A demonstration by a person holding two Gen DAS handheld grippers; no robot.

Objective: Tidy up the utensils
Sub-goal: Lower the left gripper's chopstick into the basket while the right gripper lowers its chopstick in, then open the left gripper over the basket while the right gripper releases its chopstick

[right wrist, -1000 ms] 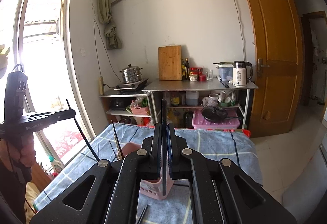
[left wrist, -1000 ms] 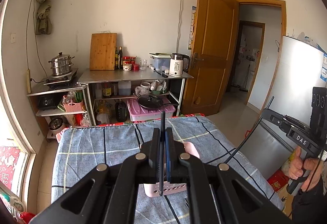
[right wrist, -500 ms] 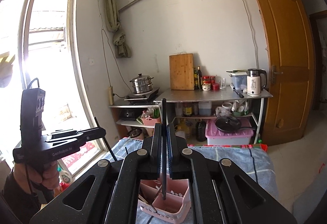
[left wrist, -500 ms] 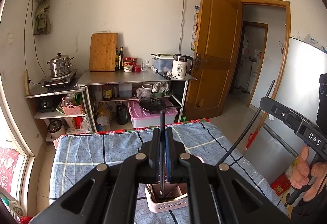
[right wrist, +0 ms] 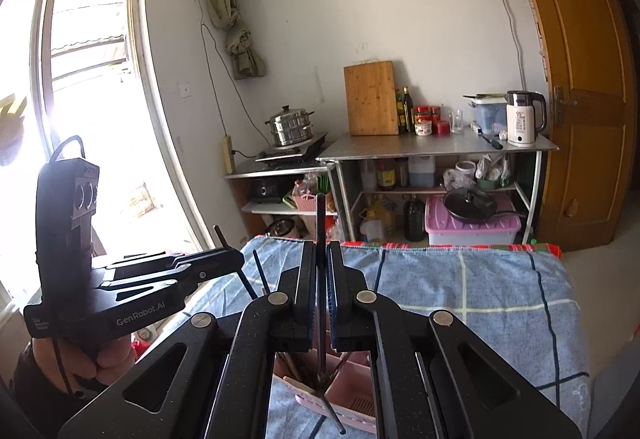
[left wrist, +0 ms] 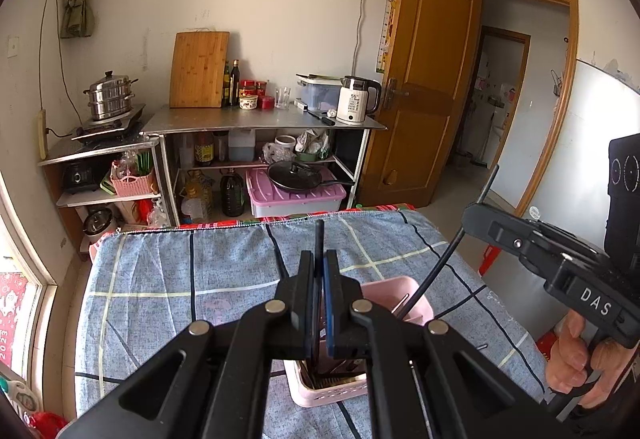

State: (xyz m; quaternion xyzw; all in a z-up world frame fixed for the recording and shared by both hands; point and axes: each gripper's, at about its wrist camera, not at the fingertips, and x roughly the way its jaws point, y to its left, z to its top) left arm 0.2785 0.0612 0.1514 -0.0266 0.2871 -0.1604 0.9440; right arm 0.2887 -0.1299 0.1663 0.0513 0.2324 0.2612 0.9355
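Hovering over the pink utensil caddy, left tool and right tool each pinch a black chopstick upright, ready to drop in

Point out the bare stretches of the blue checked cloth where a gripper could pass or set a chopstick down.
Free: the cloth left of the pink utensil basket out to the window-side edge, and the strip between the basket and the far red-trimmed hem. Crowded: around the basket, where the left gripper and right gripper each clamp a black chopstick.
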